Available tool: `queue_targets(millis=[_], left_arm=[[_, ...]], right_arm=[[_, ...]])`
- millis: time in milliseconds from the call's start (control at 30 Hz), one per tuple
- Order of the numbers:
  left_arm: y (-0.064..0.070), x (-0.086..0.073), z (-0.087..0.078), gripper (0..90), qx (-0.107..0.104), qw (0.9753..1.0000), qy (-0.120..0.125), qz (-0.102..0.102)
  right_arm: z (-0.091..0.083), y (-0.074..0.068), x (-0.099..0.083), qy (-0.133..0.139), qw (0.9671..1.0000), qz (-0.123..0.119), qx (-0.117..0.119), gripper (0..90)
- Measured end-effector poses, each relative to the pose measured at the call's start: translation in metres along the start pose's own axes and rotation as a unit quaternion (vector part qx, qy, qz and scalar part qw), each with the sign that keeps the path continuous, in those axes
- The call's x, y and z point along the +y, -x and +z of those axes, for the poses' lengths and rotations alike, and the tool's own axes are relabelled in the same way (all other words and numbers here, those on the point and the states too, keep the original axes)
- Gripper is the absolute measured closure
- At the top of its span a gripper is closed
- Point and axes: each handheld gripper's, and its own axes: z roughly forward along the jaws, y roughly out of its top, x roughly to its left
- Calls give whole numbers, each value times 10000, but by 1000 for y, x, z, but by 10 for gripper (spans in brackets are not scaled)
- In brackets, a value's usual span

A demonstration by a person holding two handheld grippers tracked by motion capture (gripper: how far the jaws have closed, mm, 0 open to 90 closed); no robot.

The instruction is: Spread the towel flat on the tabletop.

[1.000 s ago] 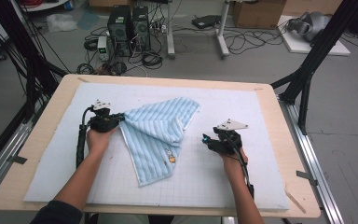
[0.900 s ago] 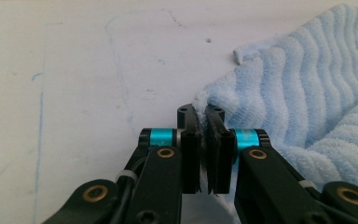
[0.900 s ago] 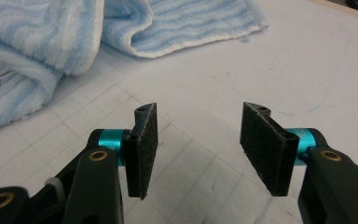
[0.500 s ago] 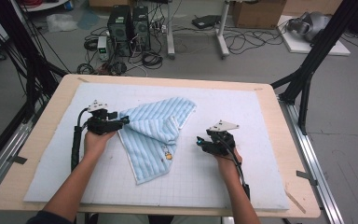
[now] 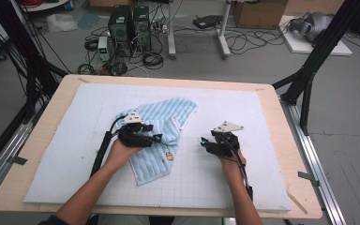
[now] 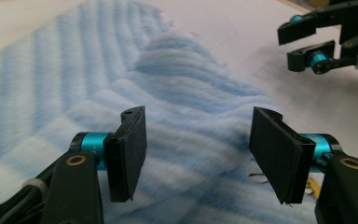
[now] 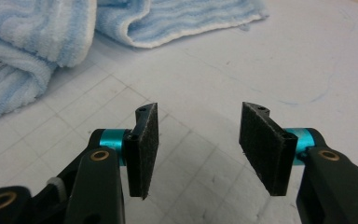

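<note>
Cables, computer towers and black frame legs crowd the floor beyond the pale wooden surface (image 5: 56,93), which carries a white gridded mat (image 5: 262,122); on it lies the blue striped towel (image 5: 168,115), now bunched and doubled over itself, where a second ago it spread flatter as a broad diamond; the left tongs (image 5: 157,138) have travelled inward from the towel's outer edge and now sit over its middle, jaws wide apart with striped folds humped just ahead of and beneath them (image 6: 191,93), gripping nothing; the right tongs (image 5: 205,143) have edged a little nearer, also wide and empty, resting over bare mat with the towel's rolled edge (image 7: 37,42) off ahead to their left, near but apart; judging from this, one fold has been carried across and let go, and a fresh grip is being sought; a small yellow tag or emblem (image 5: 168,156) shows on the towel between the two tongs, too small to read; a faint dark printed mark at the cloth's edge in the right gripper view is likewise illegible.
</note>
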Motion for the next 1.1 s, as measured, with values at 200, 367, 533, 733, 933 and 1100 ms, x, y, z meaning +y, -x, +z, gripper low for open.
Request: queue_targets(millis=[200, 367, 533, 733, 933, 1100], left_arm=[[10, -3, 20, 560, 7, 9987, -394, 310], [12, -3, 19, 850, 33, 9976, -454, 514], [14, 6, 2, 859, -749, 9968, 190, 194], [10, 12, -22, 858, -1110, 9910, 751, -33], [-16, 0, -37, 855, -200, 9985, 481, -172], [-31, -14, -45, 849, 494, 9984, 186, -209]], right_arm=[[-3, 6, -3, 1, 10000, 52, -57, 470], [-3, 6, -3, 7, 10000, 63, -50, 469], [-3, 7, -4, -7, 9999, 89, -61, 469], [-2, 6, -3, -18, 10000, 51, -69, 468], [0, 1, -2, -20, 10000, 67, -12, 468], [3, -5, 1, 64, 9999, 50, 103, 495]])
